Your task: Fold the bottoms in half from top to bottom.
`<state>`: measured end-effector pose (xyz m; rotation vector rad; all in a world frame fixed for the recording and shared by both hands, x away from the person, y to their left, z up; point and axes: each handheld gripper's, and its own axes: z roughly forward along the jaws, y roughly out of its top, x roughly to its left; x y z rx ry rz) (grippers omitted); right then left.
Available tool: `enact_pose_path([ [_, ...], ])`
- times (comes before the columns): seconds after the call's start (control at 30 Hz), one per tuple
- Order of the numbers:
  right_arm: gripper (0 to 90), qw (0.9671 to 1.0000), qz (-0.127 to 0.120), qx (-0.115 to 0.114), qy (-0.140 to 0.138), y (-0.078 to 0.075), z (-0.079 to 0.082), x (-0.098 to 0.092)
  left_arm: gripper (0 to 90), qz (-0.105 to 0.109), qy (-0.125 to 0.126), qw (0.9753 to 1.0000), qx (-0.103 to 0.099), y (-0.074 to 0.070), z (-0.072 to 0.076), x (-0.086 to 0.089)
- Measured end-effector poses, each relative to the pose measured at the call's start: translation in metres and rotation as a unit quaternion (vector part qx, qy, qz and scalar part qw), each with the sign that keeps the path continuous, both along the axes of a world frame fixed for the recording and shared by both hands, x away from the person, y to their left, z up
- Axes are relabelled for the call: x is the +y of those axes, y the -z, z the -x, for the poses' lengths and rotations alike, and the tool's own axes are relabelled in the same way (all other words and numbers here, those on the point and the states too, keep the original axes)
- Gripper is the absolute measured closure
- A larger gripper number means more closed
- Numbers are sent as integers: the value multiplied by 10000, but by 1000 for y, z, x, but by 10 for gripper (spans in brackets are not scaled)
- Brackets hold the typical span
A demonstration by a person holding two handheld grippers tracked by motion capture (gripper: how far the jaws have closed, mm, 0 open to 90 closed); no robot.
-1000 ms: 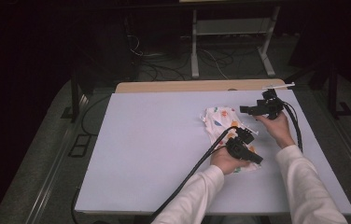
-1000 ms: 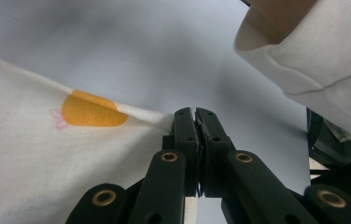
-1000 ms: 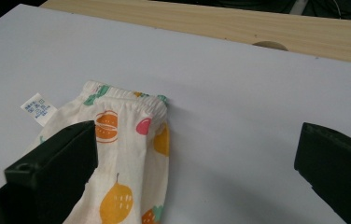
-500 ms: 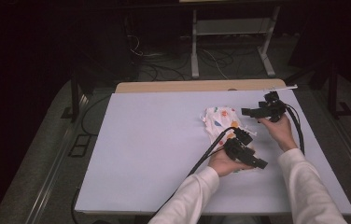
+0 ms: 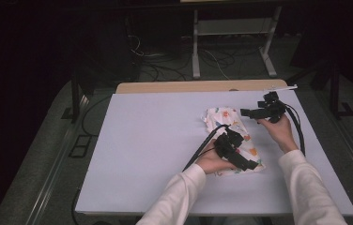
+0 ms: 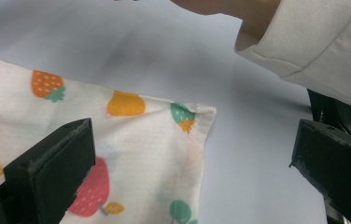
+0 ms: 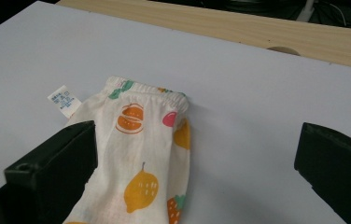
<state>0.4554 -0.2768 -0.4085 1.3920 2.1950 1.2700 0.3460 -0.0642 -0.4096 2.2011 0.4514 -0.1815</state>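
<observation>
- Left hand-held gripper [image 5: 252,165]: released, jaws spread wide, hovering low over the near corner of the garment, nothing between them.
- Seen along those jaws in the left gripper view: one black jaw above the printed cloth, the other off past the cloth's edge over bare tabletop; corner of the fabric lying flat between them, not pinched.
- Right hand-held gripper [image 5: 246,112]: likewise released, jaws far apart, held above the far end of the garment and aimed at it, gripping nothing.
- Along its jaws in the right gripper view: elastic waistband [image 7: 157,95] at the far end, a small white label [image 7: 64,100] sticking out at one side.
- Fruit-print garment [image 5: 234,136]: small, white, patterned with strawberries, oranges and lemons; looks like a pair of child's shorts or trousers folded lengthwise into a narrow strip, lying on the tabletop [image 5: 151,140] right of centre, between the two hands.
- White sleeve [image 6: 313,42] of the other arm passing close above the left hand-held gripper's view.
- Progress, as a judgement: lengthwise fold apparently done, edges roughly lined up; a crosswise fold, bringing one end over the other, probably left.
- Next step likely: closing on the near corner and on the waistband end before lifting; no grasp made yet at either end.
- Elsewhere: wooden strip [image 5: 198,86] along the far edge of the tabletop, cables on the dark floor beyond.
</observation>
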Motion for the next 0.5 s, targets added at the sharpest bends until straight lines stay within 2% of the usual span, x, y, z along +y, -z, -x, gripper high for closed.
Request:
enact_pose_path([
  [0.17, 0, 10000, -7, -13, -50, 0, 2, 2, 0, -59, -53, 9999, -130, -5, -3, 13],
  [0.5, 0, 9999, -17, -8, -105, 1, 4, 3, 0, -33, -285, 9991, -299, -17, -13, 40],
])
